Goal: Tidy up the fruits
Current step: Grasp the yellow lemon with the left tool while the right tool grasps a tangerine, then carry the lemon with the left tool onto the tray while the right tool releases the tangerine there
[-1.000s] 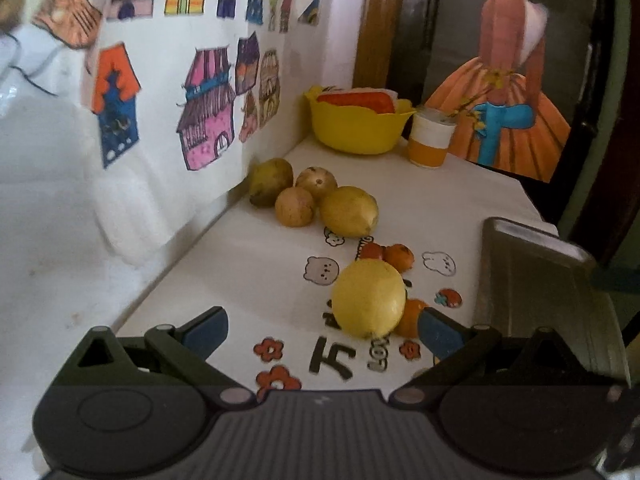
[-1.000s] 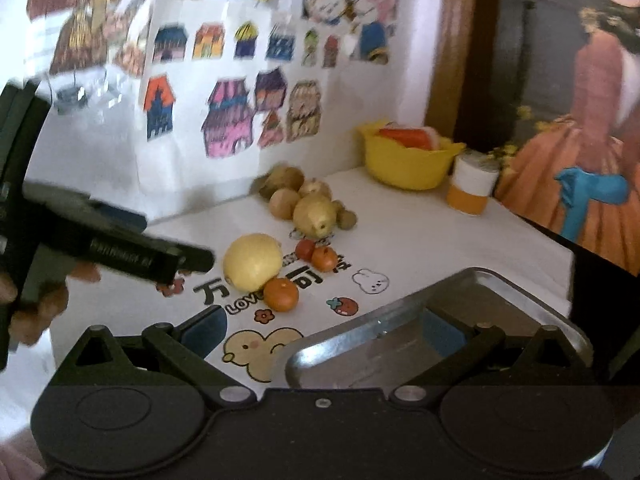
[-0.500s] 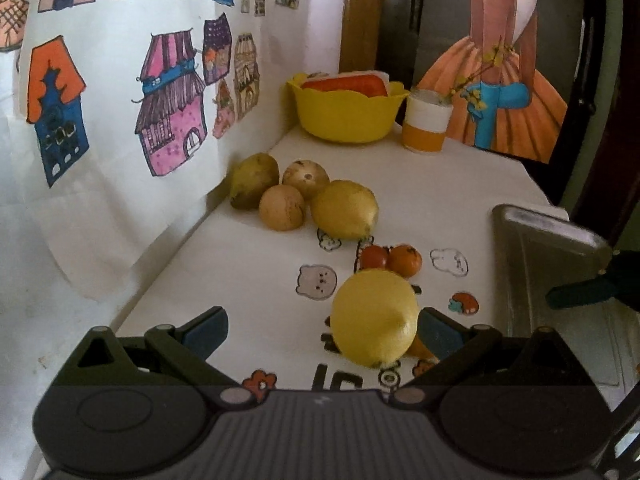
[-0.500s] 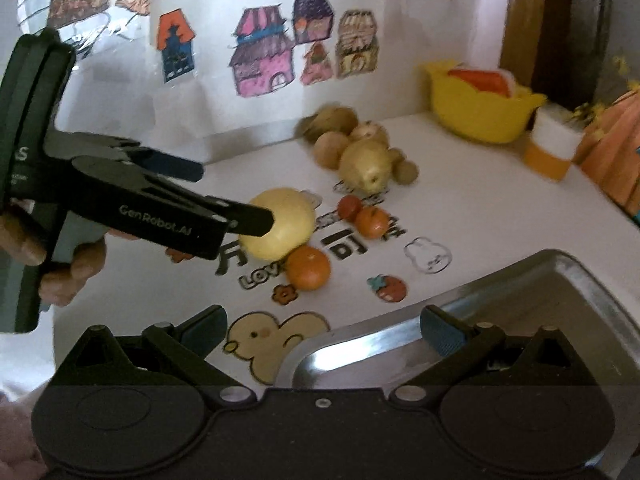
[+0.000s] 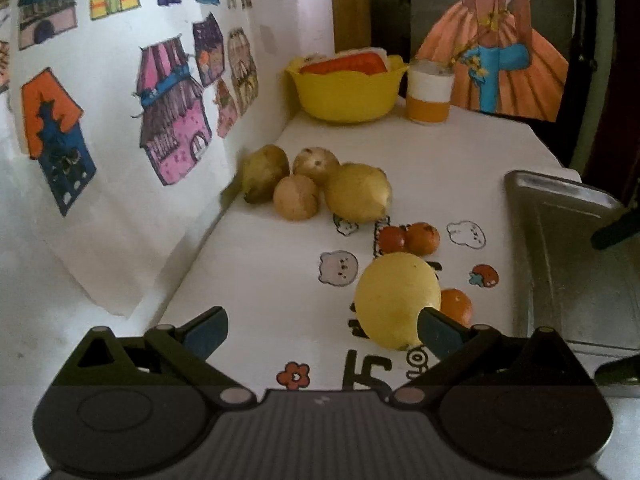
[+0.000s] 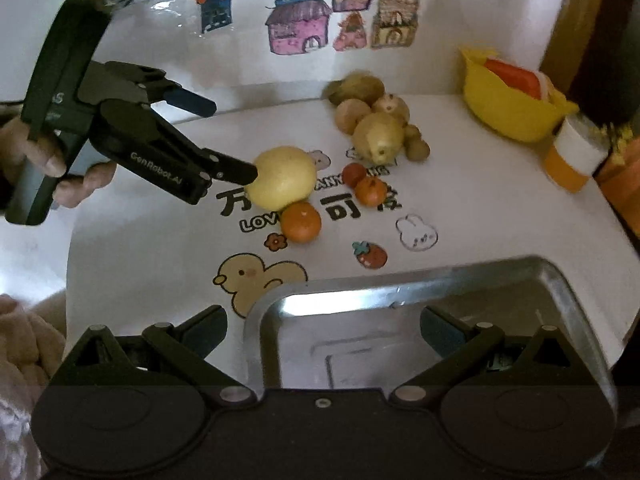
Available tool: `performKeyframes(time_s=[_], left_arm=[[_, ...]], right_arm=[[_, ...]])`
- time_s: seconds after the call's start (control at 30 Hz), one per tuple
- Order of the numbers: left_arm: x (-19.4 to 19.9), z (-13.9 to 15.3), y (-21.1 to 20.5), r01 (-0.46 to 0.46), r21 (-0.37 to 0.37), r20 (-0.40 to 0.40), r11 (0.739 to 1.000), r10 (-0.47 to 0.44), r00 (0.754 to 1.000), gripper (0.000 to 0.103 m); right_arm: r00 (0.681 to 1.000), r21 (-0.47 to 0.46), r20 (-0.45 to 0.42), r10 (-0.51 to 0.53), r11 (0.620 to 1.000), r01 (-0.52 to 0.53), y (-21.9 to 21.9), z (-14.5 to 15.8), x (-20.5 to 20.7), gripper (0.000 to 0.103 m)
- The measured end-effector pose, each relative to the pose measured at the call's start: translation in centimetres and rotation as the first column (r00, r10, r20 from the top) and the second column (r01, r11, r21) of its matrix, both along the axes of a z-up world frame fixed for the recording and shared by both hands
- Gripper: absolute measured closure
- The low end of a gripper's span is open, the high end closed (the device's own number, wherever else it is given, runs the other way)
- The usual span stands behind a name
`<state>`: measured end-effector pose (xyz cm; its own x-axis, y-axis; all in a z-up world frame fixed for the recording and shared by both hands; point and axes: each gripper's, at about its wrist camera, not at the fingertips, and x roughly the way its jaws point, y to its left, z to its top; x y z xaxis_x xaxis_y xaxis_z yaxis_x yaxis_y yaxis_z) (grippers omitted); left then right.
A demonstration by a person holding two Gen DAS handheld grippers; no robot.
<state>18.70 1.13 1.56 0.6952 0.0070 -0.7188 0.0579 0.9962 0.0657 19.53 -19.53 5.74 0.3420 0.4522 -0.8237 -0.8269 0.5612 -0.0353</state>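
The white counter (image 6: 500, 216) carries a steel tray (image 6: 560, 280) at 6 o'clock in the right wrist view, under the released right hand-held gripper (image 6: 322, 326). The left hand-held gripper (image 5: 322, 328) is spread wide, its right finger touching the big yellow fruit (image 5: 396, 298) mid-counter. A small orange (image 6: 301, 222) touches that fruit at 5 o'clock.

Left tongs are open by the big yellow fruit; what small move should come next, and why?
Probably shift the left tongs right to straddle the yellow fruit, then close. Only the right finger is at it; the other stands well clear, and the tray is empty.
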Motion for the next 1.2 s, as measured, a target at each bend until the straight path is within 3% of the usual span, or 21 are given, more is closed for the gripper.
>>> performKeyframes(time_s=[0.1,0.33,0.5,0.73,0.9,0.97,1.2], left_arm=[[0.3,0.4,-0.1,0.011,0.011,0.006,1.0,-0.011,1.0,0.0],[1.7,-0.5,-1.0,0.018,-0.106,0.012,0.994,-0.017,1.0,0.001],[2.6,-1.5,-1.3,0.018,-0.156,0.016,0.988,-0.016,1.0,0.002],[3.4,-2.6,-1.2,0.02,-0.217,-0.021,0.976,-0.025,0.999,0.021],[3.7,-2.7,-0.8,0.014,-0.282,-0.024,0.959,-0.022,0.999,0.044],[3.9,-2.6,-0.7,0.011,-0.281,-0.025,0.96,-0.019,1.0,0.044],[4.0,-2.4,-0.8,-0.038,-0.283,-0.05,0.958,0.025,0.998,0.045]], right_arm=[[1.0,0.039,0.005,0.03,0.999,-0.03,0.7,-0.2,0.8,0.001],[0.997,0.086,0.061,0.05,0.995,-0.055,3.9,-2.5,1.9,0.005],[0.997,0.087,0.051,0.054,0.995,-0.058,4.9,-4.1,3.1,0.02],[0.996,0.092,0.05,0.071,0.993,-0.075,5.8,-4.9,3.7,0.038],[0.997,0.124,0.04,0.062,0.99,-0.067,5.9,-5.1,4.0,0.059],[0.997,0.127,0.044,0.057,0.99,-0.063,6.0,-5.1,4.0,0.068],[0.998,0.145,0.043,0.042,0.988,-0.048,5.3,-4.8,3.9,0.069]])
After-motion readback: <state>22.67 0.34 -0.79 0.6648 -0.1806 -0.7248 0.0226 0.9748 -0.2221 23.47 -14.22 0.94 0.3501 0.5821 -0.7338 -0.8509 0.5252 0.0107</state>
